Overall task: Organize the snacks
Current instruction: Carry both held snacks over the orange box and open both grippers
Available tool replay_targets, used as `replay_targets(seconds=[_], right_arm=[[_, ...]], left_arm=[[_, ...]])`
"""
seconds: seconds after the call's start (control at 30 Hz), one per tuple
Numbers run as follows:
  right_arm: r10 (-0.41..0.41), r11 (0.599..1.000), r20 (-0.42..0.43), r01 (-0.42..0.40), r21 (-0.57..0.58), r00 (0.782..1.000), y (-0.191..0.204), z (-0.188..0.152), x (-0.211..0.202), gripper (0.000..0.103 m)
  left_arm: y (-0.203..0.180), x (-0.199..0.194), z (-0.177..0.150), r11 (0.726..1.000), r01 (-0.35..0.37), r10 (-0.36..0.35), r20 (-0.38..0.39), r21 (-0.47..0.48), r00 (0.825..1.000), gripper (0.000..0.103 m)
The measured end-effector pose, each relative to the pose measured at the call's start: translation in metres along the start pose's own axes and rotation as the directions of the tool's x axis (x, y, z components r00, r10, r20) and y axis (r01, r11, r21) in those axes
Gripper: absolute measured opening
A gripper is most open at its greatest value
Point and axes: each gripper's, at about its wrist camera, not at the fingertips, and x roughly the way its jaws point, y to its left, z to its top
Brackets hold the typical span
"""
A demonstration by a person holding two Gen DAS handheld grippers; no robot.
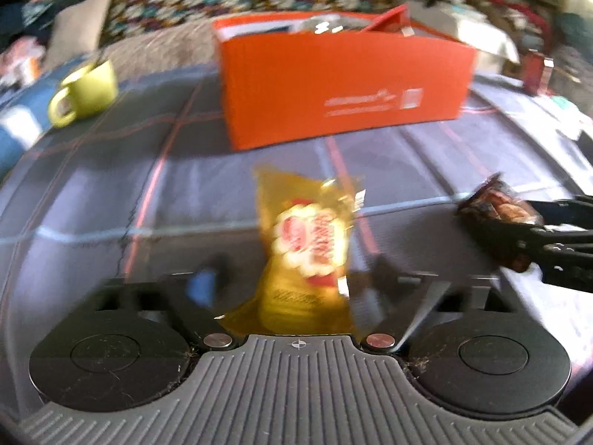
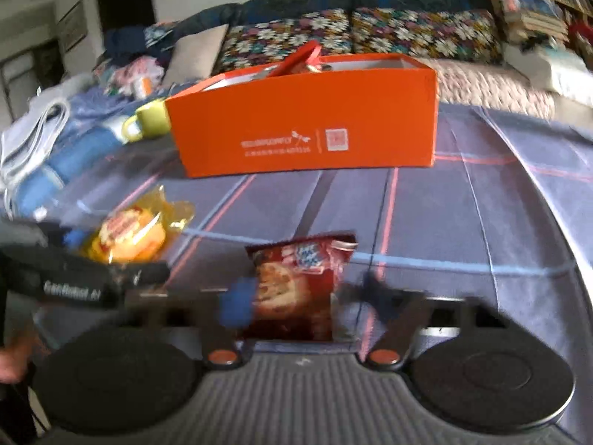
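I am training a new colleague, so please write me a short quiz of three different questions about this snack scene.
1. True or false: the left claw holds a yellow snack packet.
2. What does the right claw hold? A) green mug B) red cookie packet C) nothing
3. Fill in: the orange box stands on the checked cloth, and the green mug stands to its ____ in both views.

Key: 1 true; 2 B, the red cookie packet; 3 left.
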Motion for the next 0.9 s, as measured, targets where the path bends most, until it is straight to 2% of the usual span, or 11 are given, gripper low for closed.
replay_targets(seconds=[0.03,0.17,0.33,0.5,0.63,0.67,0.73,0.77,0.8,0.87,0.9], right_arm=[[0.026,0.999,-0.008,-0.026,0.032,1.0,-0.007,0.001,-0.003,0.056],[0.067,0.991,0.013,-0.068,0.116,0.998,-0.018,0.006,-0.012,0.056],[0.087,0.985,0.101,-0.101,0.142,0.991,-0.026,0.037,-0.031,0.056],[0.089,0.993,0.235,-0.106,0.06,0.968,-0.034,0.125,-0.021,0.056],[0.066,0.998,0.259,-0.068,0.0,0.964,-0.045,0.185,0.024,0.056],[0.066,0.998,0.259,-0.068,0.0,0.964,-0.045,0.185,0.024,0.056],[0.072,0.997,0.231,-0.076,0.008,0.97,-0.059,0.21,0.061,0.064],[0.079,0.996,0.242,-0.087,0.021,0.967,-0.063,0.213,0.064,0.067],[0.089,0.995,0.262,-0.1,0.029,0.961,-0.066,0.212,0.062,0.073],[0.078,0.994,0.308,-0.099,0.05,0.948,-0.073,0.201,0.05,0.084],[0.068,0.994,0.325,-0.094,0.064,0.943,-0.076,0.192,0.042,0.095]], left_arm=[[0.0,-0.001,0.004,1.0,0.014,-0.014,-0.014,0.017,1.0,0.005],[0.012,-0.002,0.018,0.997,0.069,-0.07,-0.052,-0.025,0.996,0.004],[0.017,-0.025,0.061,0.993,0.112,-0.111,0.032,-0.04,0.993,0.004],[0.021,-0.029,0.137,0.99,0.142,-0.136,0.149,-0.028,0.979,0.005],[0.025,-0.005,0.198,0.996,0.089,-0.085,0.2,-0.009,0.976,0.005],[0.028,0.006,0.21,0.997,0.078,-0.075,0.197,-0.007,0.977,0.006],[0.034,0.029,0.229,0.999,0.05,-0.047,0.175,-0.012,0.983,0.019],[0.037,0.039,0.234,1.0,0.02,-0.017,0.155,-0.019,0.988,0.043],[0.04,0.044,0.235,0.999,-0.009,0.013,0.146,-0.03,0.989,0.062],[0.046,0.044,0.225,0.999,-0.014,0.021,0.172,-0.04,0.985,0.065],[0.048,0.042,0.216,0.999,-0.007,0.016,0.173,-0.05,0.985,0.065]])
